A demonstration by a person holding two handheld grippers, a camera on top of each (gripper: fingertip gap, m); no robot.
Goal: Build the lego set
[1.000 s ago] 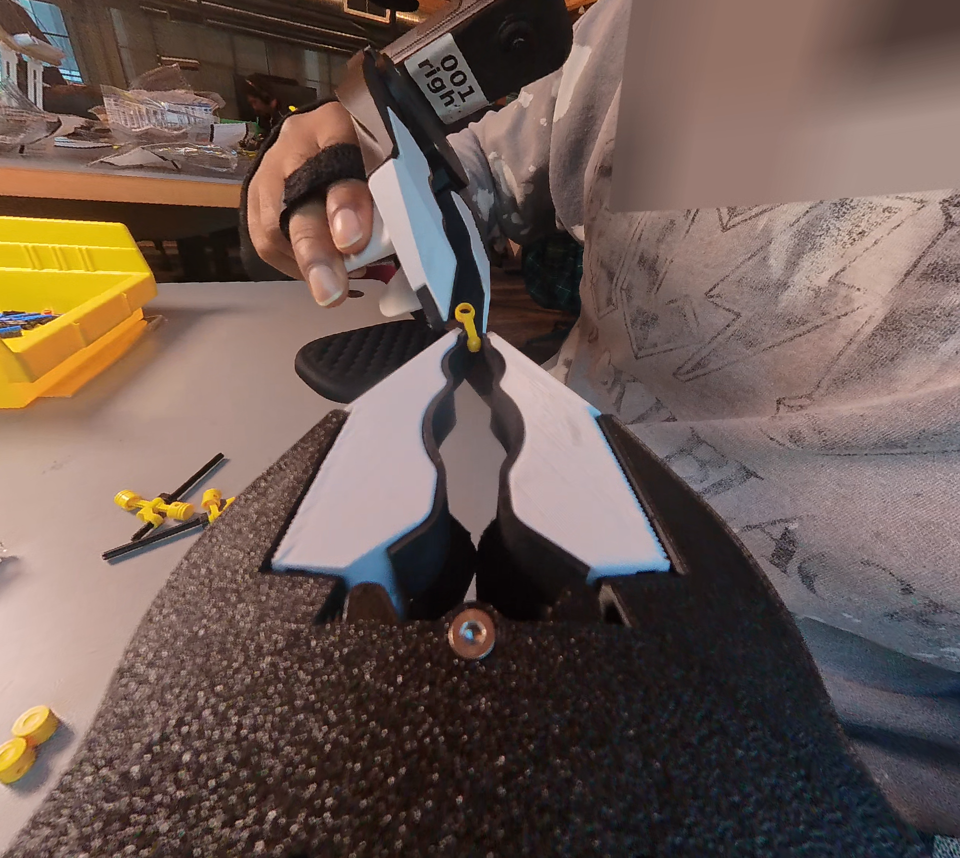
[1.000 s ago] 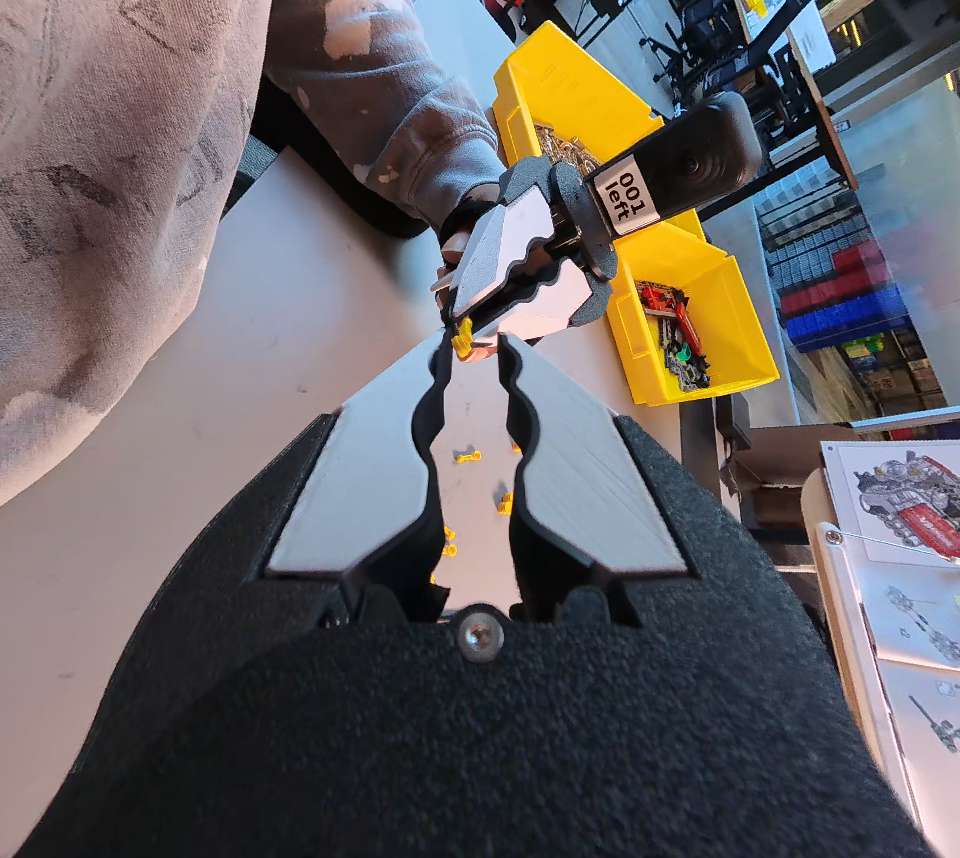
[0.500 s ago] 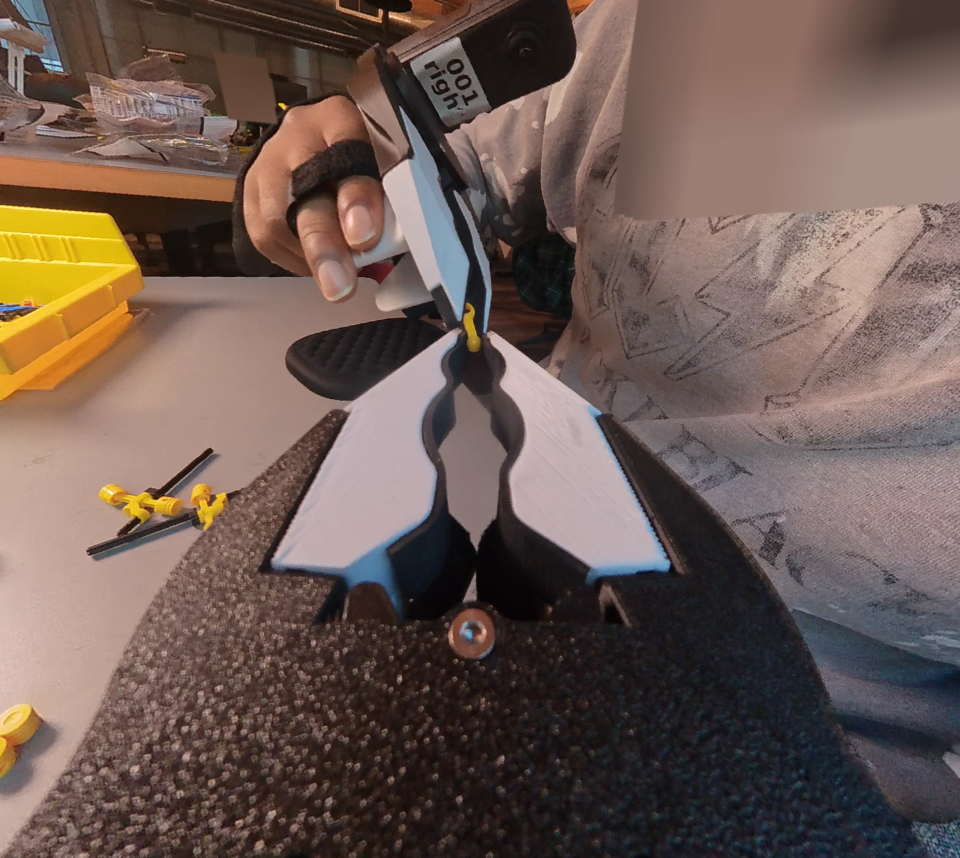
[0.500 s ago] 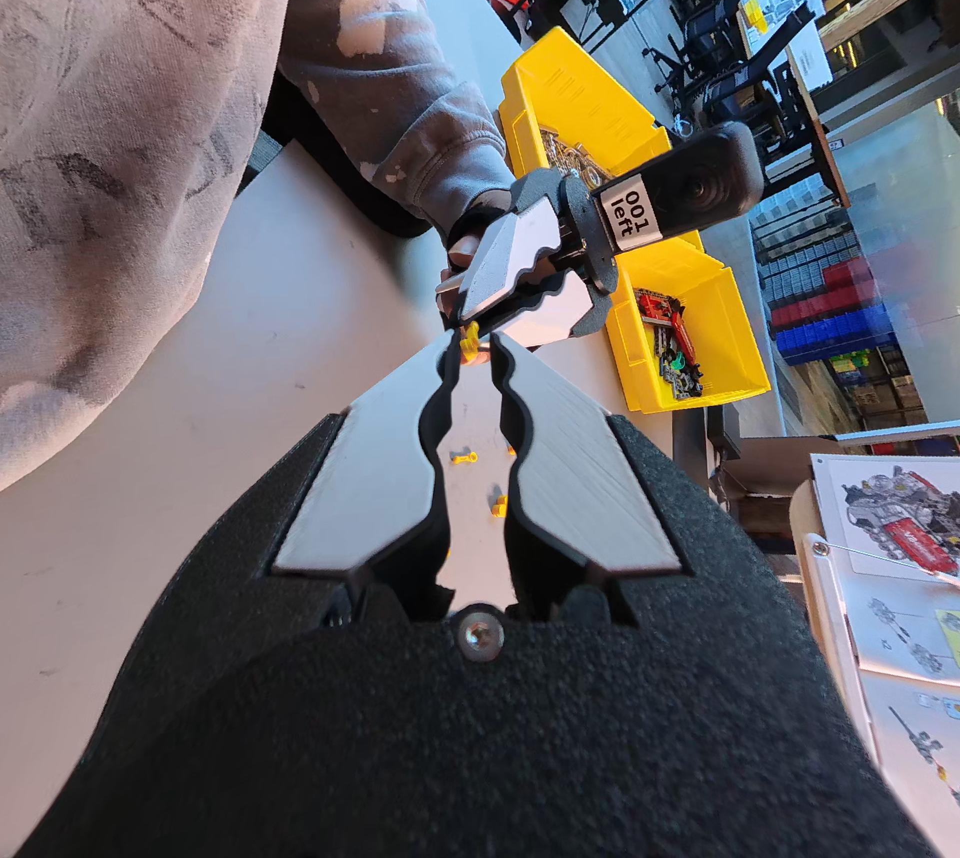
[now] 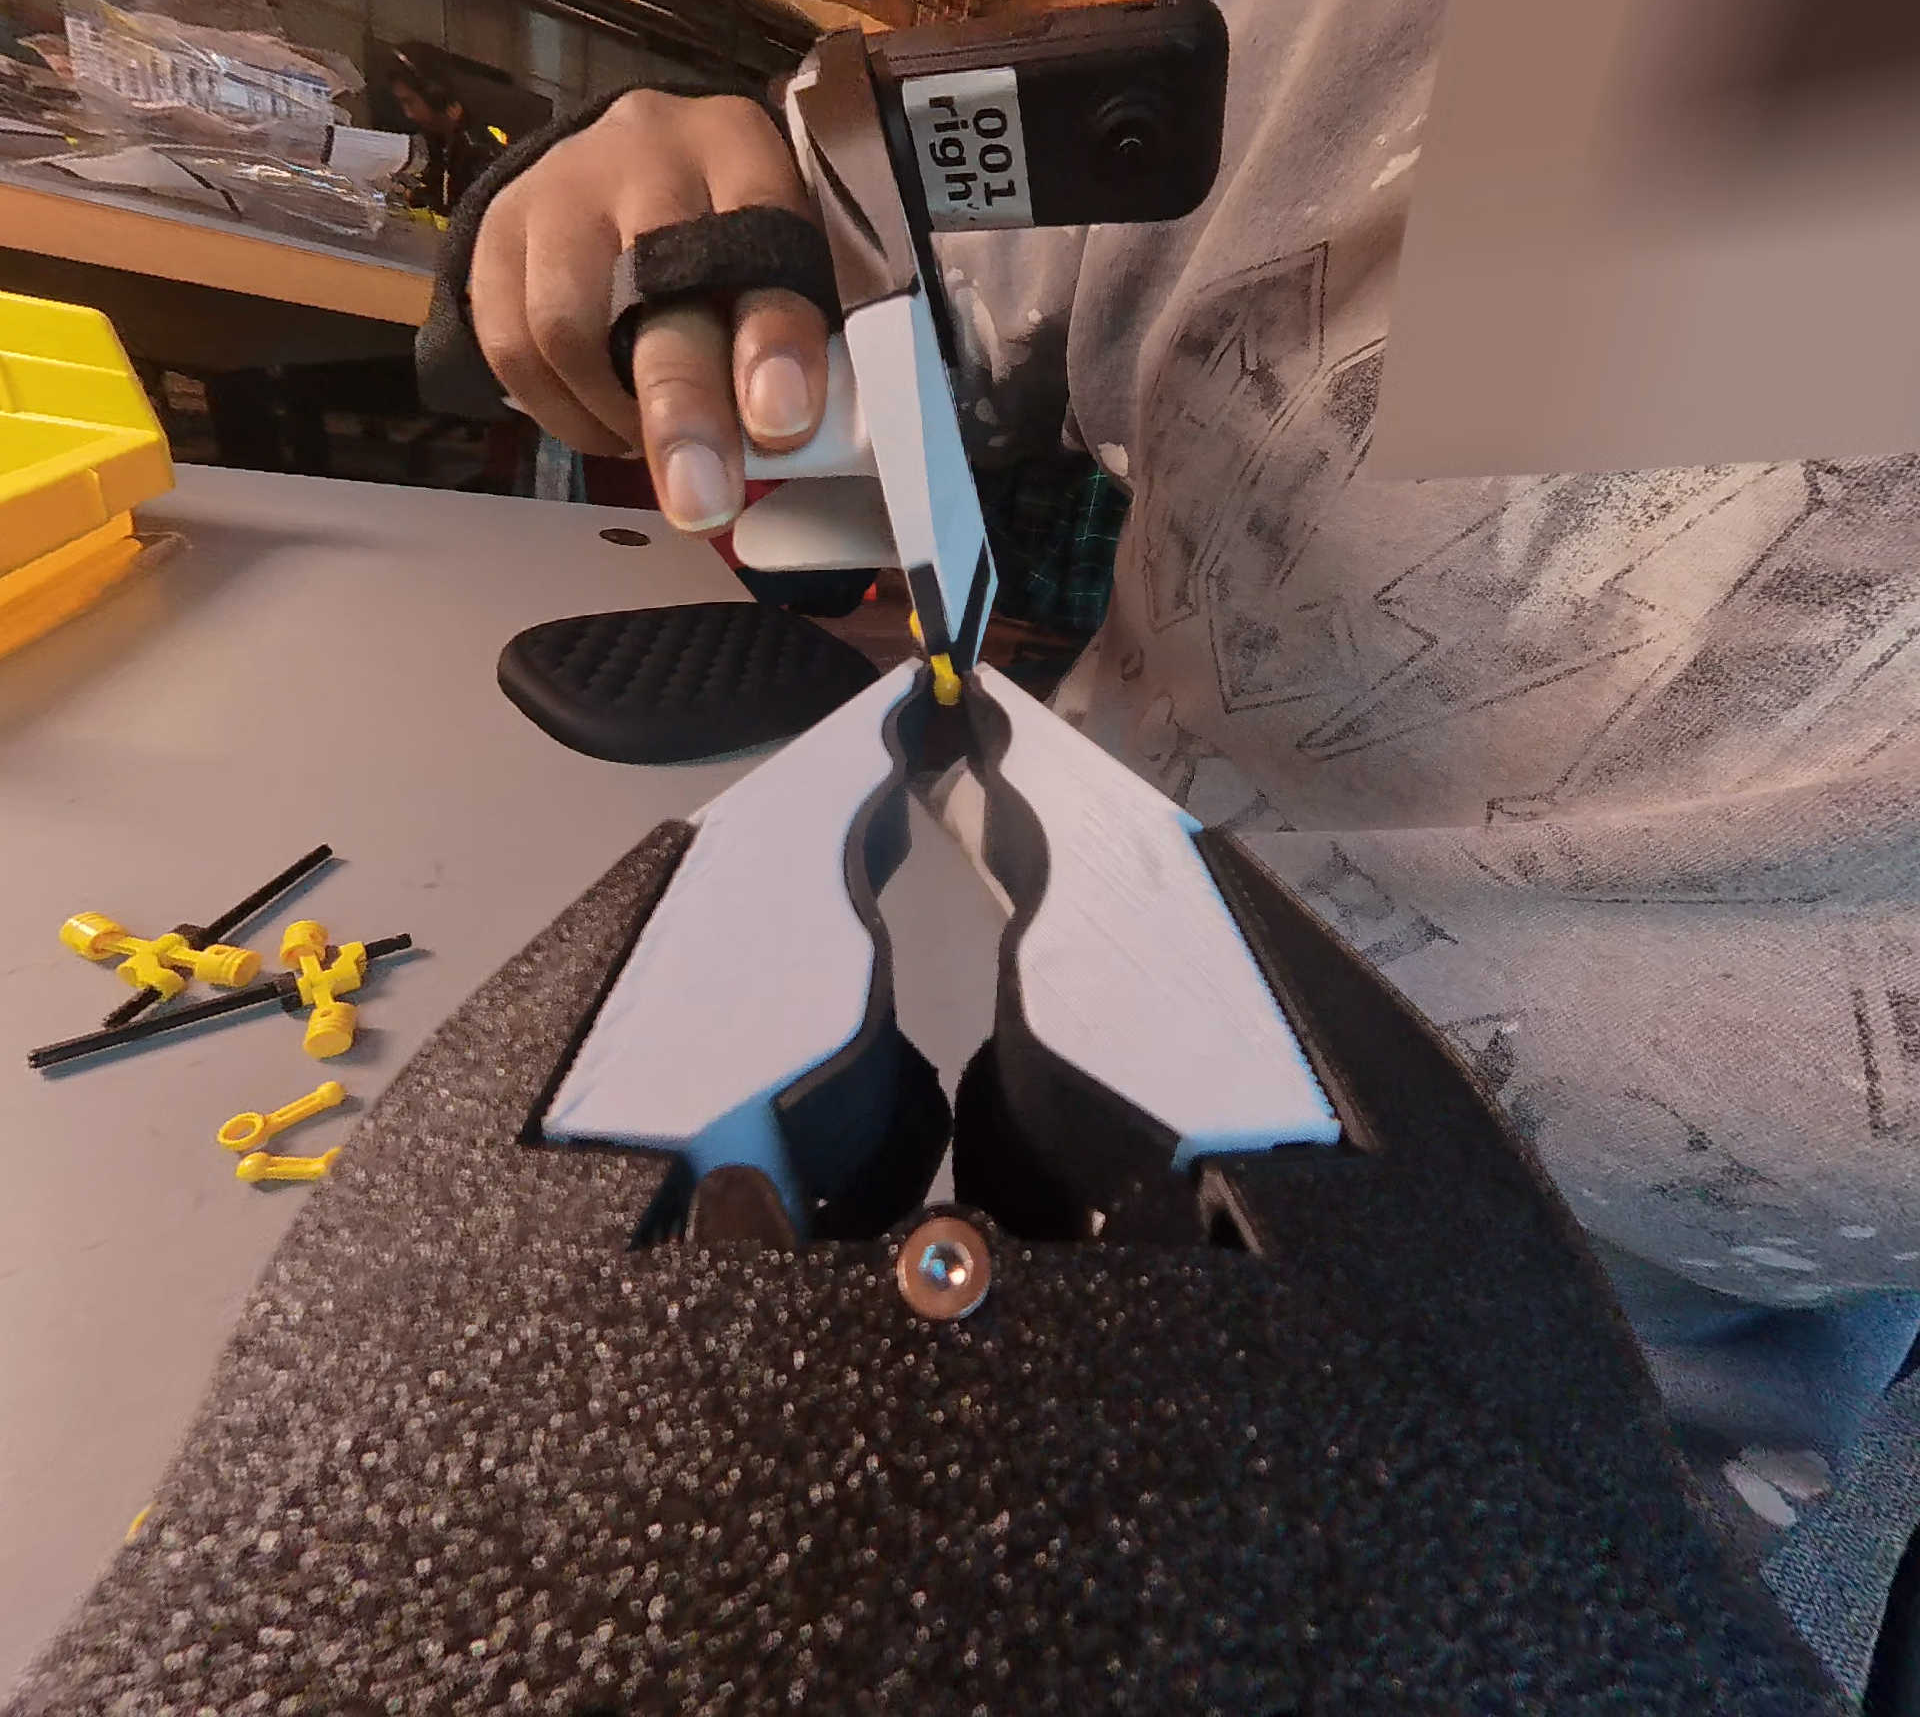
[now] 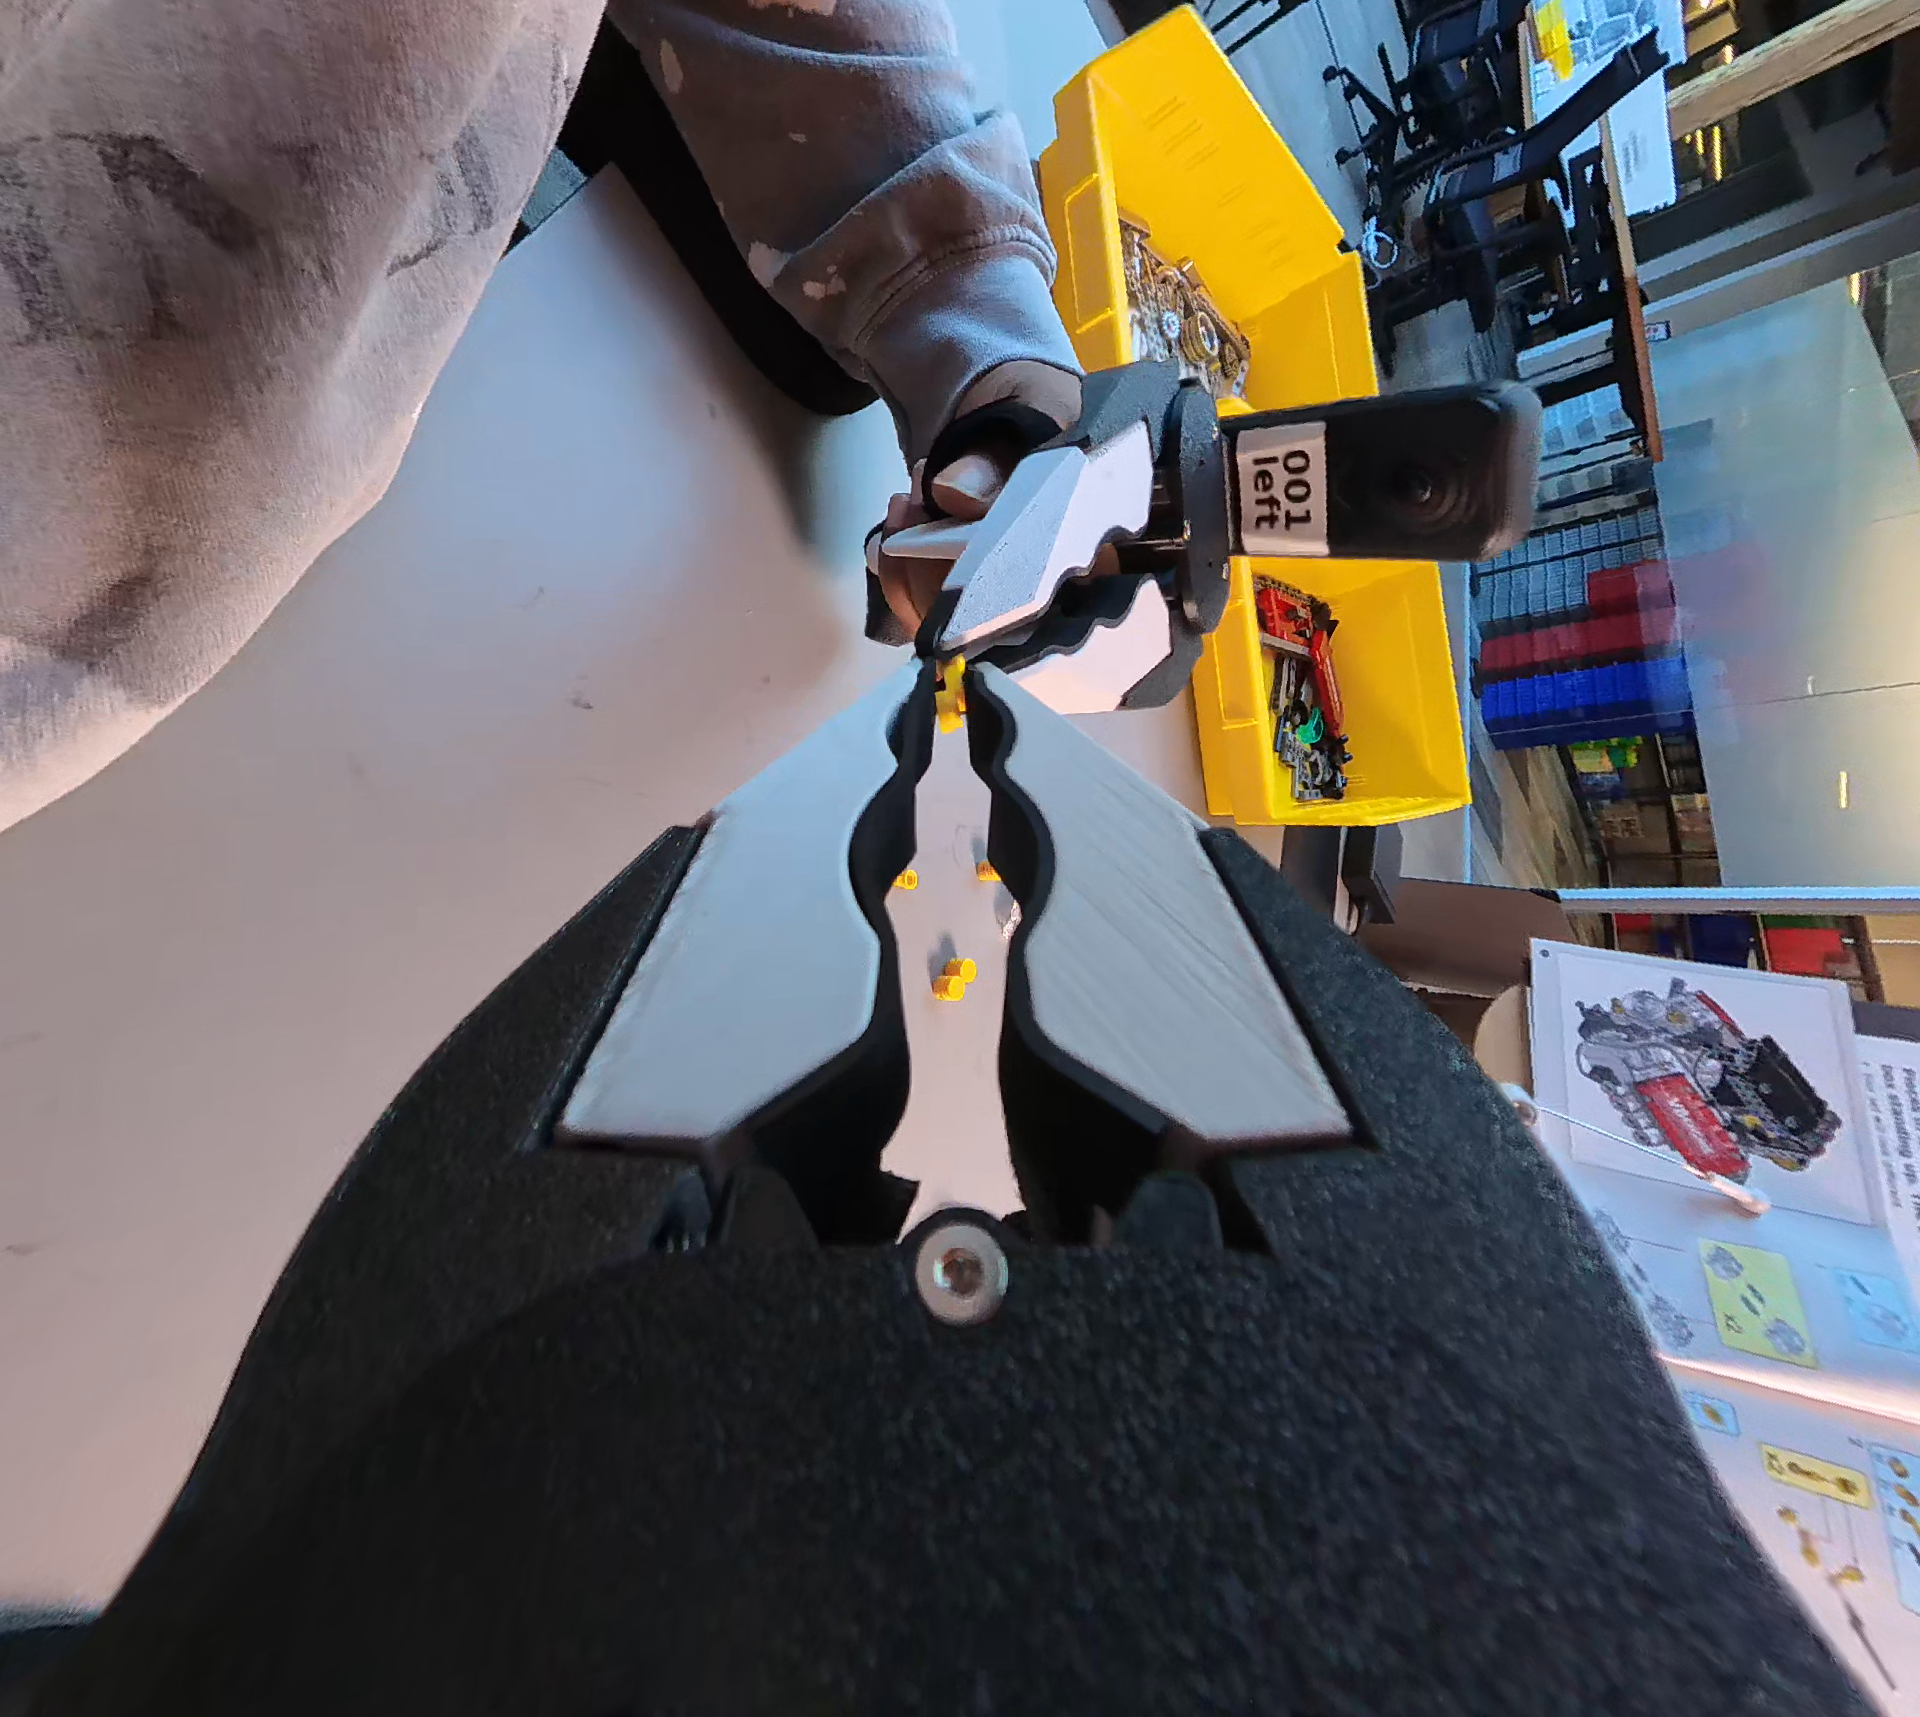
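My left gripper (image 5: 943,693) is shut on a small yellow part (image 5: 943,676) pinched at its very tips. In the left wrist view my right gripper (image 5: 940,620) comes down from above, held by a hand, with its tips touching the same part. In the right wrist view my right gripper (image 6: 948,678) has its jaws closed in on the yellow part (image 6: 948,699). The left gripper (image 6: 938,644) meets it tip to tip from the far side. Both are held above the grey table (image 5: 312,628), close to the person's chest.
Yellow pistons on black axles (image 5: 208,971) and two yellow rods (image 5: 281,1122) lie on the table at left. Small yellow pieces (image 6: 954,979) lie below the right gripper. Yellow bins (image 6: 1340,711) (image 5: 62,431), an instruction sheet (image 6: 1704,1106) and a black arm pad (image 5: 686,680) stand around. Both grippers' tips are close together, under 4 cm apart.
My right gripper's jaws have narrowed from open to closed around the yellow part at the left gripper's tips. Both grippers have turned a little while staying tip to tip.
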